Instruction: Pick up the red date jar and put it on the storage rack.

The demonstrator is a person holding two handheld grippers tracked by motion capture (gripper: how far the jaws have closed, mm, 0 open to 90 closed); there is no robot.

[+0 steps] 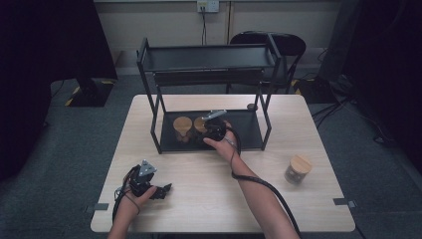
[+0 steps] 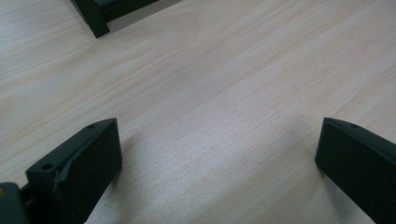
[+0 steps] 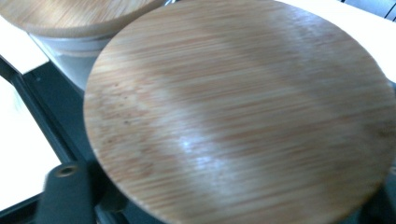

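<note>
A black two-shelf rack (image 1: 249,133) stands at the back of the table. On its lower shelf a jar with a wooden lid (image 1: 182,125) stands at the left. A second jar (image 1: 200,124) is just right of it, and my right gripper (image 1: 214,131) is shut on it. In the right gripper view that jar's round lid (image 3: 243,107) lies between the jaws, with one black fingertip (image 3: 65,186) at its lower left edge and the other jar (image 3: 70,18) behind. My left gripper (image 1: 166,189) rests on the table at the front left, open and holding nothing (image 2: 219,158).
A third wooden-lidded jar (image 1: 297,169) stands on the light wooden table (image 1: 209,199) at the right. The rack's upper shelf (image 1: 209,57) overhangs the lower one. A rack foot (image 2: 93,18) shows ahead of the left gripper. A chair (image 1: 278,42) stands behind the table.
</note>
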